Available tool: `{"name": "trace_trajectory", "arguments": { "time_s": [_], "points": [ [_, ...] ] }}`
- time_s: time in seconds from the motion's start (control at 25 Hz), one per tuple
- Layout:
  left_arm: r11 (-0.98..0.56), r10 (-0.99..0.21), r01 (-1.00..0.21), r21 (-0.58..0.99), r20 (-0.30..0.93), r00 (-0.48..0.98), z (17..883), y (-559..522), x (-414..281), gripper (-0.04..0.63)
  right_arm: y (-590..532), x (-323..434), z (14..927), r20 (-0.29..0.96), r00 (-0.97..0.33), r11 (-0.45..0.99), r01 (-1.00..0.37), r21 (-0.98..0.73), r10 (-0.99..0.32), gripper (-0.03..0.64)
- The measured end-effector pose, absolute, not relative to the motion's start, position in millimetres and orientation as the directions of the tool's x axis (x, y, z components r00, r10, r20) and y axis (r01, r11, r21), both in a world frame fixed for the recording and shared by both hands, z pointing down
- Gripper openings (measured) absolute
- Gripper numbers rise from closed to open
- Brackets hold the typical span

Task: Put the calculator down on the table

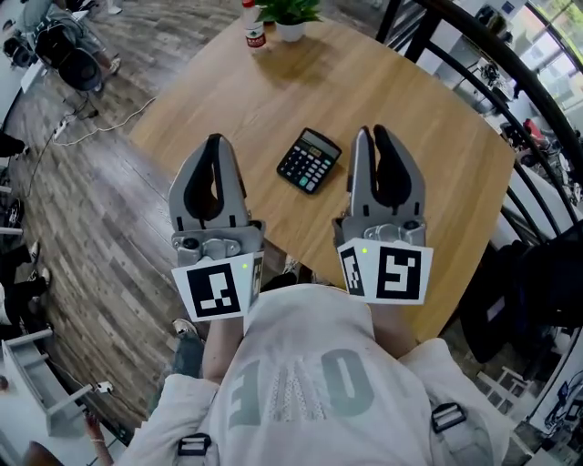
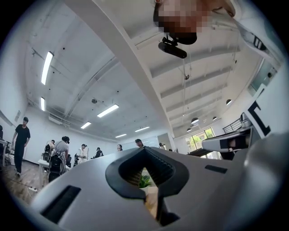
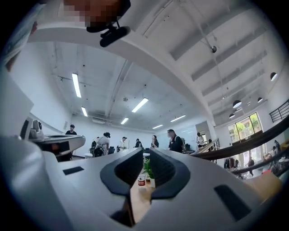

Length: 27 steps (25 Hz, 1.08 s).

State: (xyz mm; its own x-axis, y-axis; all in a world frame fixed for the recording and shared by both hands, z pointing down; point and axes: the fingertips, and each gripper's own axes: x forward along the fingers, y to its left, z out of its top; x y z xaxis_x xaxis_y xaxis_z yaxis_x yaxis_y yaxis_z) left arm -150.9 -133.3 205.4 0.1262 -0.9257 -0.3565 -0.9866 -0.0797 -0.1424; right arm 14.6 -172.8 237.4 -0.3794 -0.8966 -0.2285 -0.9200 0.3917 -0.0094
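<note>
Left gripper, right gripper: calculator between, untouched.

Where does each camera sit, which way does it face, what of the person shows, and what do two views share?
Head view: on the head, facing steeply down at the table and calculator; shows left gripper, right gripper, shirt.
Left gripper view: on that gripper, along its jaws, toward the ceiling; right gripper at right.
Right gripper view: likewise; left gripper at left.
Shared: potted plant shows in all three.
</note>
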Motion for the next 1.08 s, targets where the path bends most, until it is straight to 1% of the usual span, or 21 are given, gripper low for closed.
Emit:
{"name": "trace_trajectory", "arguments": {
  "time_s": [0.04,0.16,0.36,0.52,1.08],
  "points": [
    [-0.087,-0.924,-0.986,-0.144,-0.359,0.134,203,-131,-147,0.011,-165,14,236,-0.238,-0.374,0.387,-0.922,-0.007,-0.896,0.041],
    [-0.102,-0.915,-0.983,-0.153,-0.374,0.153,196,-129,-137,0.011,-155,11,235,-0.247,-0.376,0.386,-0.922,0.010,-0.893,0.023],
    [-0.103,-0.932,-0.979,-0.176,-0.328,0.157,191,-148,-114,0.010,-173,25,225,-0.241,-0.375,0.388,-0.922,-0.005,-0.895,0.021],
    [-0.115,-0.930,-0.976,-0.183,-0.325,0.170,188,-150,-100,0.011,-176,33,223,-0.235,-0.375,0.387,-0.922,-0.001,-0.897,0.020],
    [-0.119,-0.932,-0.978,-0.171,-0.319,0.170,204,-127,-127,0.011,-153,2,240,-0.186,-0.396,0.396,-0.918,0.037,-0.899,0.020]
  ]
}}
